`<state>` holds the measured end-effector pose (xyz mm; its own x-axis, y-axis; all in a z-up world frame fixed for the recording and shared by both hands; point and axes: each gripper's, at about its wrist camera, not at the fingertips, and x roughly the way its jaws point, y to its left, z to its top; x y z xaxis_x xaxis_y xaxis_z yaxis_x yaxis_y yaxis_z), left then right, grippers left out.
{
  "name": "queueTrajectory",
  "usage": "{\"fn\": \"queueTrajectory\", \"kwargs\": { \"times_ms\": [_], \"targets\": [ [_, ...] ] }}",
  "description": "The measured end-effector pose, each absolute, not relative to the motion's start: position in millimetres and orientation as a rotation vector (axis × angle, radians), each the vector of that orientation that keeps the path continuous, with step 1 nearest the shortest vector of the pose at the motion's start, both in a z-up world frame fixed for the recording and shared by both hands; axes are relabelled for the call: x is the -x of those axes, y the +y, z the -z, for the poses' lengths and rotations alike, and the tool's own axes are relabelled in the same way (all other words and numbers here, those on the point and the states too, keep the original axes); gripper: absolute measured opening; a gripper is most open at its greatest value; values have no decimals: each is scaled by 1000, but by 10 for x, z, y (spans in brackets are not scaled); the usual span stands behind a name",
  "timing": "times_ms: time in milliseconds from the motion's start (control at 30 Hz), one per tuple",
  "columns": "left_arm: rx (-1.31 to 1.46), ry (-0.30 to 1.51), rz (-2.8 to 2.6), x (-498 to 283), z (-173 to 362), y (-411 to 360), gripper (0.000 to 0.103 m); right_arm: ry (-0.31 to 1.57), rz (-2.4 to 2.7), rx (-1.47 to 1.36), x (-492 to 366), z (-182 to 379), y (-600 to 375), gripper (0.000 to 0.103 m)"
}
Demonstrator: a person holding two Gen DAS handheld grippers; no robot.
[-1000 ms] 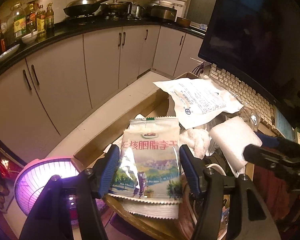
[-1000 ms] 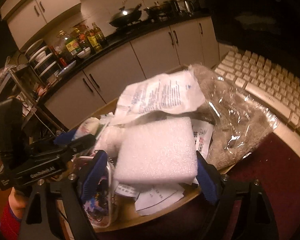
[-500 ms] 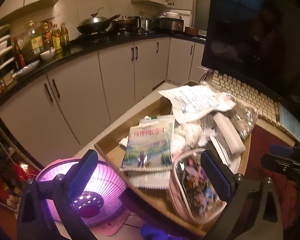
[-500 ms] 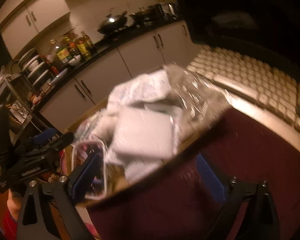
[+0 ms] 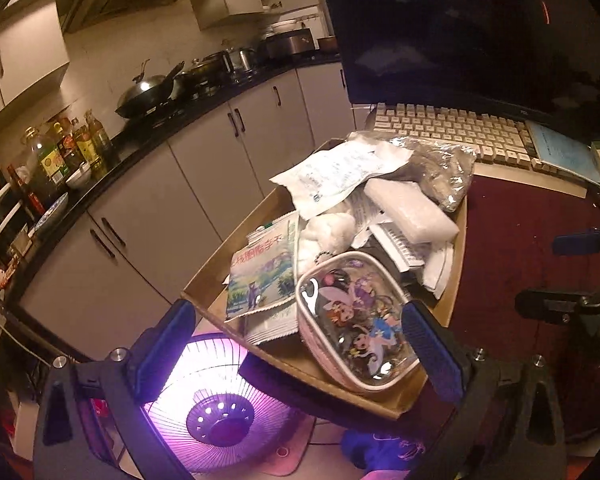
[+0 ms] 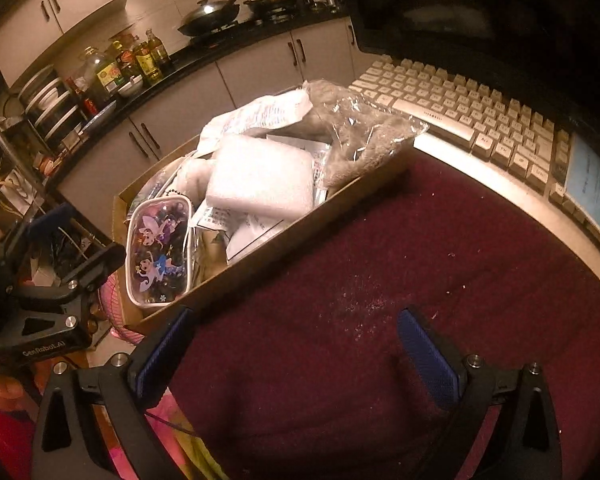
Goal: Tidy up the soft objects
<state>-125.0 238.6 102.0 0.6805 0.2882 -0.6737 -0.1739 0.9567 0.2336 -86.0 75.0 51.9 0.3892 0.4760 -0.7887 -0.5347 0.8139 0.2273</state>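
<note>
Hovering wide open and empty, both tongs sit back from the box [image 5: 204, 300] of soft things. The left tongs [image 5: 296, 356] have just been opening, and nothing lies between their jaws; straight ahead and just below them is the cartoon pouch [image 5: 356, 328], its long axis running away and slightly left. Beside it, to the left, lies the snack bag [image 5: 260, 276]. The right tongs [image 6: 296, 352] have likewise just been opening, nothing between the jaws, and they look down on bare maroon cloth [image 6: 380, 280]; the box [image 6: 260, 252] lies ahead and to their left. In it the foam block [image 6: 260, 176] rests on the pile, beyond the pouch [image 6: 156, 252], with a clear bag of grey stuff [image 6: 360, 132] further off. By my reading the left hand is nearer the pouch and snack bag, the right nearer the foam.
</note>
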Motion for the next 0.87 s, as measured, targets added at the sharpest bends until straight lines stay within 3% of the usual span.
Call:
{"fn": "queueTrajectory", "kwargs": {
  "times_ms": [867],
  "targets": [
    [-66,743,-237,1294,-1095,2344,103,951,-607,15,883,-616,663,102]
  ]
}}
